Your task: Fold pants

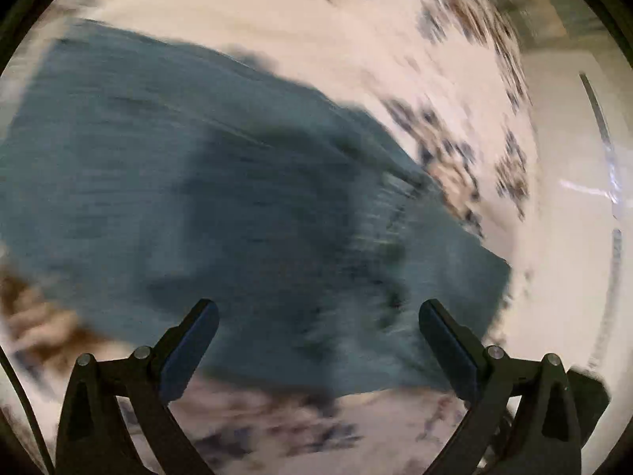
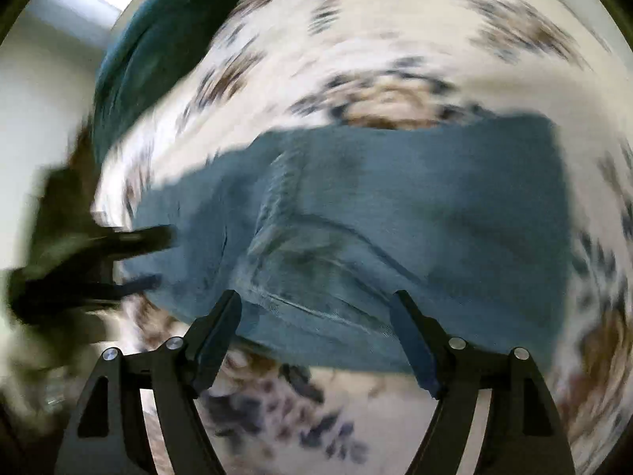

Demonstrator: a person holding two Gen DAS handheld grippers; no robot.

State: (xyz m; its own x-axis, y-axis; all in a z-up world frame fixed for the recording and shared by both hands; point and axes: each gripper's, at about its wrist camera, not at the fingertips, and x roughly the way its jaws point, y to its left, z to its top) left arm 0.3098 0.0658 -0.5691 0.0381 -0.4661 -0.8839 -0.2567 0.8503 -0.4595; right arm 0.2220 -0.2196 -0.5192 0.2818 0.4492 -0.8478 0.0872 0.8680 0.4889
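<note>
Pants [image 2: 356,237] laid on patterned cloth [image 2: 356,39]; left gripper [image 1: 318,312] and right gripper [image 2: 316,304] held spread above them, nothing gripped.

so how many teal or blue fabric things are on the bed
2: the blue pants lie spread mid-bed below both open hand-held grippers; a darker teal cloth sits at the far left edge. Blur may hide more.

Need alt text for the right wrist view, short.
Motion-blurred fisheye view: the right gripper, open and empty, above blue pants lying on a floral-patterned sheet. The left gripper shows at the pants' left edge, with a dark teal pillow behind.
</note>
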